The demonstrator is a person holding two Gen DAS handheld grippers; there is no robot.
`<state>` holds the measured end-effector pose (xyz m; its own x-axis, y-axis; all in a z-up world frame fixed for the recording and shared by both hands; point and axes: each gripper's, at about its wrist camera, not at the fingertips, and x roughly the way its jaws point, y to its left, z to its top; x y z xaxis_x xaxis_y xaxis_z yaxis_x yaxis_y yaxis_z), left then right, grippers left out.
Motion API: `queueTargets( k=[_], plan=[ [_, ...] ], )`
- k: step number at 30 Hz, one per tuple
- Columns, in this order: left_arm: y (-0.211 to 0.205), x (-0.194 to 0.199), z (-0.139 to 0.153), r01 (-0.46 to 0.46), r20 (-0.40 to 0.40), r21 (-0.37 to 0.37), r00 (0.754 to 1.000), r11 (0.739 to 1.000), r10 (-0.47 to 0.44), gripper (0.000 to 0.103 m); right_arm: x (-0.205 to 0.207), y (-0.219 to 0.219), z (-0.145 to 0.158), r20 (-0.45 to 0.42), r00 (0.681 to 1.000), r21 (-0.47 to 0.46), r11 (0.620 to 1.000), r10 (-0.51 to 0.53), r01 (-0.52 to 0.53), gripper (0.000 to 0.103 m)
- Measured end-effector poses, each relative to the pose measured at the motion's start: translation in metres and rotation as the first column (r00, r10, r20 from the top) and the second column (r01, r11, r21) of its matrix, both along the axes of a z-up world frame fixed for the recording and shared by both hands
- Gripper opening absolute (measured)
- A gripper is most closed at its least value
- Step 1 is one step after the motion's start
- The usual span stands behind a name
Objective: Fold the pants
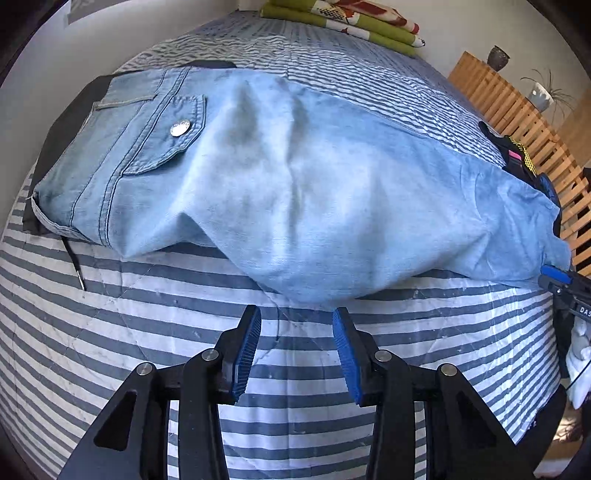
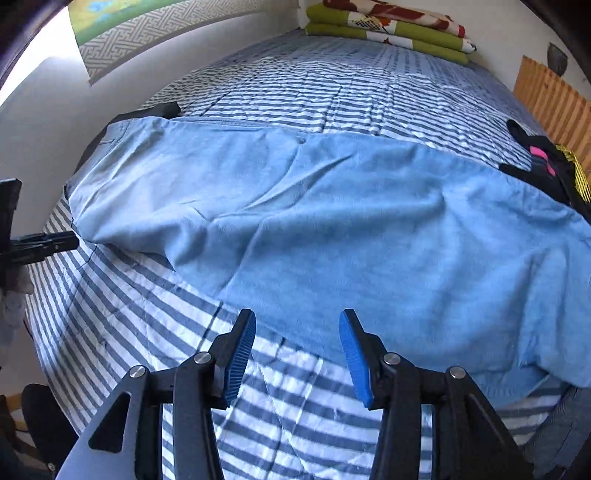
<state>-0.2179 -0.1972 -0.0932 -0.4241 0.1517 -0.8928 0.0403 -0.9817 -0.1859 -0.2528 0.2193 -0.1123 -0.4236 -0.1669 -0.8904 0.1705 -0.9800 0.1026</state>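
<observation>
Pants (image 1: 295,192) of pale blue denim lie across the bed (image 1: 258,369), their long axis running side to side, roughly parallel to the bed's near edge. In the left wrist view the waist end points left, with a flapped back pocket (image 1: 162,136) and its metal button (image 1: 180,128) facing up; the leg end reaches right, toward the bed's right edge. They look folded lengthwise, one leg over the other (the fabric is rumpled, so the layers are hard to count). A dark garment (image 1: 59,140) lies under the waist end, at the bed's left edge, and another black piece with pink and yellow marks (image 2: 546,166) sits beside the leg end.

Folded blankets (image 2: 388,26) are stacked at the bed's far edge, against the wall.

Left tool (image 1: 296,350) hovers over the striped cover just short of the pants' near edge, fingers apart, nothing between them. Right tool (image 2: 297,354) hangs likewise with fingers apart, over the pants' near edge, gripping nothing.
</observation>
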Motion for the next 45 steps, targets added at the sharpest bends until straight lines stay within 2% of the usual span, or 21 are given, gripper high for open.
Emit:
queueTargets(
  k=[2,5,8,10,13,14,17,22,24,26,27,28,29,32,34,36,38,41,43,44,45],
  plan=[
    [0.008,0.003,0.008,0.021,-0.019,0.018,1.000,1.000,-0.021,0.044,0.017,0.035,0.006,0.002,0.997,-0.018,0.997,-0.078,0.078,0.043],
    [0.028,0.004,0.026,0.065,-0.048,-0.010,0.997,0.998,-0.065,0.044,0.039,0.108,0.019,-0.012,0.971,-0.016,0.971,-0.237,0.237,0.043],
    [0.057,0.002,0.044,0.115,-0.079,-0.045,0.990,0.992,-0.119,0.044,0.055,0.189,0.028,-0.041,0.916,0.021,0.916,-0.399,0.400,0.044],
    [0.086,-0.001,0.054,0.168,-0.086,-0.035,0.982,0.985,-0.170,0.044,0.063,0.238,0.031,-0.068,0.873,0.046,0.873,-0.483,0.486,0.044],
    [0.153,-0.009,0.055,0.273,-0.082,-0.032,0.958,0.962,-0.275,0.044,0.069,0.297,0.030,-0.071,0.820,0.031,0.821,-0.567,0.570,0.047],
    [0.175,-0.010,0.054,0.309,-0.080,-0.040,0.947,0.950,-0.311,0.044,0.070,0.312,0.028,-0.061,0.813,0.011,0.814,-0.579,0.581,0.048],
    [0.258,-0.017,0.047,0.426,-0.067,-0.019,0.902,0.904,-0.427,0.044,0.066,0.339,0.020,-0.020,0.824,-0.056,0.824,-0.566,0.565,0.050],
    [0.409,-0.024,0.028,0.612,-0.057,0.050,0.791,0.790,-0.609,0.044,0.046,0.346,0.001,0.065,0.845,-0.143,0.833,-0.531,0.535,0.050],
    [0.461,-0.032,0.015,0.652,-0.056,0.069,0.758,0.755,-0.650,0.044,0.037,0.345,-0.004,0.086,0.855,-0.155,0.841,-0.512,0.519,0.050],
    [0.508,-0.038,0.005,0.678,-0.073,0.048,0.735,0.733,-0.674,0.044,0.032,0.339,-0.006,0.105,0.865,-0.135,0.855,-0.490,0.501,0.050],
    [0.523,-0.042,0.002,0.685,-0.077,0.050,0.728,0.727,-0.681,0.044,0.031,0.339,-0.004,0.108,0.873,-0.139,0.862,-0.475,0.487,0.047],
    [0.538,-0.047,-0.003,0.693,-0.081,0.061,0.721,0.718,-0.689,0.044,0.031,0.340,-0.001,0.109,0.879,-0.138,0.869,-0.464,0.476,0.037],
    [0.553,-0.051,-0.006,0.695,-0.083,0.066,0.719,0.716,-0.690,0.044,0.031,0.341,0.002,0.110,0.881,-0.133,0.871,-0.461,0.473,0.032],
    [0.585,-0.060,-0.014,0.694,-0.094,0.058,0.719,0.717,-0.688,0.044,0.034,0.355,0.009,0.147,0.871,-0.216,0.844,-0.469,0.491,0.021],
    [0.601,-0.064,-0.019,0.689,-0.092,0.100,0.725,0.718,-0.683,0.044,0.034,0.363,0.014,0.163,0.871,-0.281,0.825,-0.463,0.491,0.008],
    [0.612,-0.065,-0.021,0.689,-0.095,0.163,0.723,0.706,-0.684,0.044,0.030,0.364,0.024,0.163,0.876,-0.316,0.816,-0.455,0.483,0.007],
    [0.623,-0.062,-0.020,0.699,-0.125,0.194,0.714,0.688,-0.689,0.044,0.025,0.360,0.035,0.139,0.888,-0.331,0.825,-0.438,0.459,0.007],
    [0.640,-0.049,-0.013,0.733,-0.189,0.267,0.676,0.626,-0.712,0.045,0.016,0.354,0.045,0.136,0.903,-0.376,0.822,-0.407,0.428,0.007],
    [0.655,-0.034,-0.009,0.790,-0.213,0.284,0.605,0.544,-0.767,0.045,0.010,0.348,0.053,0.128,0.914,-0.394,0.826,-0.386,0.404,0.007],
    [0.659,-0.027,-0.007,0.812,-0.225,0.259,0.577,0.523,-0.785,0.045,0.006,0.347,0.055,0.124,0.918,-0.399,0.828,-0.376,0.393,0.007],
    [0.661,-0.022,-0.003,0.824,-0.243,0.220,0.565,0.523,-0.788,0.045,0.006,0.344,0.058,0.118,0.923,-0.400,0.833,-0.367,0.382,0.007]
  ],
)
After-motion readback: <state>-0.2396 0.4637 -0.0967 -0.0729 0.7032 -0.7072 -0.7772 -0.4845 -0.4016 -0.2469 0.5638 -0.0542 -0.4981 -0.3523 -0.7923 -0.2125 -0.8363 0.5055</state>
